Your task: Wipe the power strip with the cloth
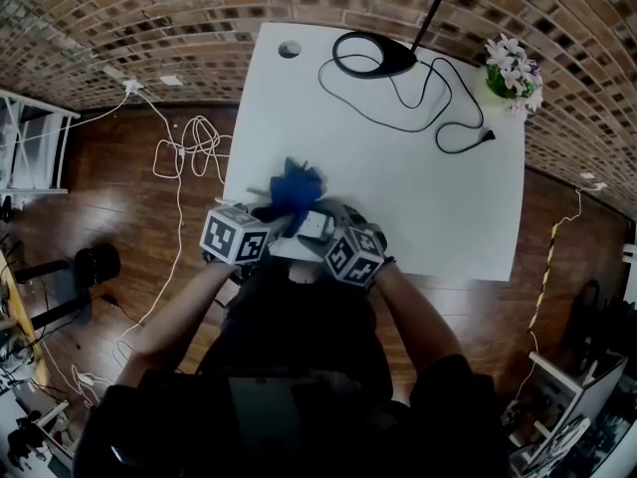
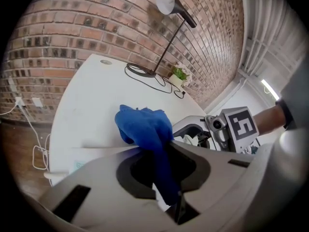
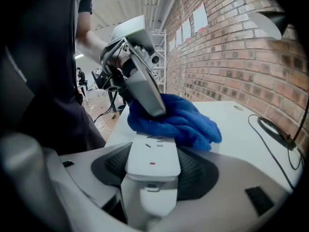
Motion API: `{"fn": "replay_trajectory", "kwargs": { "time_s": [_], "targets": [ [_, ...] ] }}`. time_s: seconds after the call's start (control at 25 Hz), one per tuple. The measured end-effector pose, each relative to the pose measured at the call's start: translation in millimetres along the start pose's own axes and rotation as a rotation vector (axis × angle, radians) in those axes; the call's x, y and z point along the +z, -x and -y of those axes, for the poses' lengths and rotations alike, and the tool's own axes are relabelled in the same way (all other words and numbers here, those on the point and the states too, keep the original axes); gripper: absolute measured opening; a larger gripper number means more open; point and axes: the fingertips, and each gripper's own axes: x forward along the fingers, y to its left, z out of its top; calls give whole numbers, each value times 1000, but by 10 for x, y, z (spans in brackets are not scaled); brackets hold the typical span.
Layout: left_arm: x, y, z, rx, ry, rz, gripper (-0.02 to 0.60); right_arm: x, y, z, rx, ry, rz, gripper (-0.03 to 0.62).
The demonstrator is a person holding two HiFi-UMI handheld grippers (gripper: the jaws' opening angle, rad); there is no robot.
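One power strip [image 3: 152, 151] in right tongs [image 3: 154, 174] — cloth [image 3: 179, 121] atop.

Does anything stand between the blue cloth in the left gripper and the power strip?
Nothing visible does. The blue fabric cloth, pinched in the left gripper, rests on the far end of the white plastic power strip clamped in the right gripper.

White pwr strip [image 3: 153, 154], sockets up, by table [image 1: 448, 197] front edge, bunched blue cloth [image 3: 181, 120] atop far end
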Motion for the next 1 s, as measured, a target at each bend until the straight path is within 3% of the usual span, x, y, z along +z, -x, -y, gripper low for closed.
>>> {"fn": "replay_trajectory", "kwargs": {
  "time_s": [1.0],
  "targets": [
    [8,635,-745,215,13,92,57,7,-3,-1,-6,8,9,278]
  ]
}}
